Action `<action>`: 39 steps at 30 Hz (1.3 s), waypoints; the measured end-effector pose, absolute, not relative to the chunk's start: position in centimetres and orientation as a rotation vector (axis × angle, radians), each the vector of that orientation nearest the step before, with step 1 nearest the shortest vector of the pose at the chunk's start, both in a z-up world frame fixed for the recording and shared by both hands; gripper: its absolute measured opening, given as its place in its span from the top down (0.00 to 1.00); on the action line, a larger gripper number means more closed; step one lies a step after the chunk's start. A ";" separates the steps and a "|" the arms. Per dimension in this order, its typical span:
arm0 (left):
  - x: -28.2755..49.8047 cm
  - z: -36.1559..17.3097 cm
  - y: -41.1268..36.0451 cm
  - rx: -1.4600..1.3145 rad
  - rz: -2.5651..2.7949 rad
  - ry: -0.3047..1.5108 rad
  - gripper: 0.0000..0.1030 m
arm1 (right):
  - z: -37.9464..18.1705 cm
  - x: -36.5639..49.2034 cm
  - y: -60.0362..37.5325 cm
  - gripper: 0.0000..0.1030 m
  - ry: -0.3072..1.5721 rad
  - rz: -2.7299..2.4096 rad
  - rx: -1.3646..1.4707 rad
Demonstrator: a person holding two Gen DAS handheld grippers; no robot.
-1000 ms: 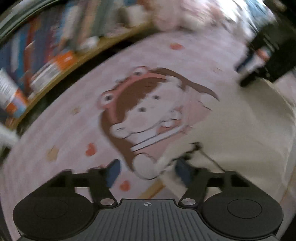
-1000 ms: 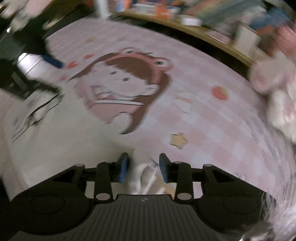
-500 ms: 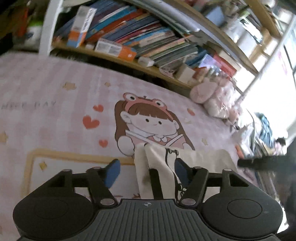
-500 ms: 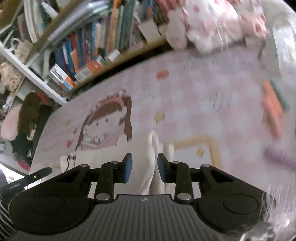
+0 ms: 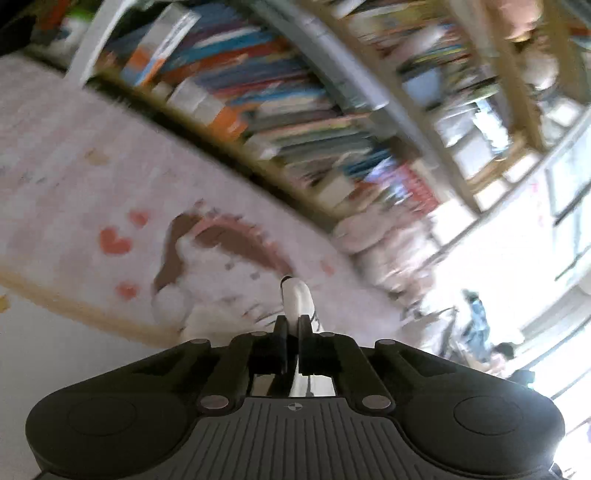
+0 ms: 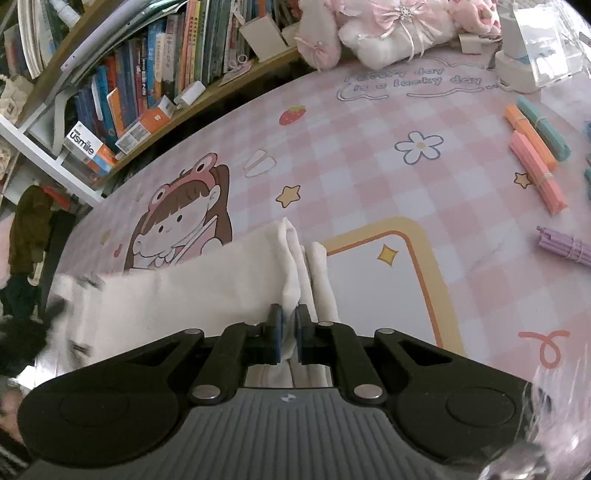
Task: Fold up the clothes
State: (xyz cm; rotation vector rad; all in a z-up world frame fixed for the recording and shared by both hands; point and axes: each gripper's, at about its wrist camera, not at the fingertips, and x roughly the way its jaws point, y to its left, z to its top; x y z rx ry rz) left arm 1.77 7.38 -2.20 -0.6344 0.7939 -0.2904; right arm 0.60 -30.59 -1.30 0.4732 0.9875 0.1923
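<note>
Since half a second ago both grippers have gone from spread apart to clamped on the white garment (image 6: 192, 291), and the left view has swung upward and blurred. The right gripper (image 6: 289, 334) pinches a bunched fold of the cloth between its narrow-set fingers; the fabric rises ahead of the tips in several gathered layers and stretches away to the left as a taut sheet above the pink checked tablecloth (image 6: 388, 173). The sheet covers the lower part of the cartoon girl print (image 6: 184, 225). The left gripper (image 5: 291, 338) grips a thin upright ridge of the same white garment (image 5: 295, 299), which pokes out past its fingertips. Beyond the table stands a bookshelf (image 6: 155, 74) packed with books, a pink plush toy (image 6: 373, 33) beside it. Bundles of coloured sticks (image 6: 535, 155) lie at the cloth's right side, well apart from the garment.
</note>
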 end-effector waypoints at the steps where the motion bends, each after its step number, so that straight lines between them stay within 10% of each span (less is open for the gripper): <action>1: 2.1 -2.6 7.5 -0.644 -0.280 0.796 0.97 | -1.4 0.6 -30.6 0.93 0.986 0.192 0.479; 20: -0.2 -3.3 9.6 -0.690 -0.230 0.877 0.83 | 0.1 0.1 -31.3 0.80 0.947 0.201 0.487; 24: -0.1 -3.3 9.2 -0.677 -0.215 0.892 0.83 | 1.1 -0.2 -30.6 0.94 0.924 0.238 0.446; 28: -0.5 -2.6 8.7 -0.592 -0.194 0.905 0.50 | 1.9 -0.5 -30.3 0.94 0.910 0.241 0.410; 31: -0.9 -1.9 7.8 -0.488 -0.160 0.928 0.22 | 0.4 0.2 -30.9 0.73 0.982 0.174 0.406; 35: -1.1 -1.6 7.2 -0.458 -0.176 0.943 0.22 | 0.7 -0.5 -31.8 0.36 0.973 0.199 0.456; 39: -0.6 -2.5 6.6 -0.493 -0.187 0.979 0.22 | -0.3 -0.4 -32.2 0.34 1.035 0.199 0.507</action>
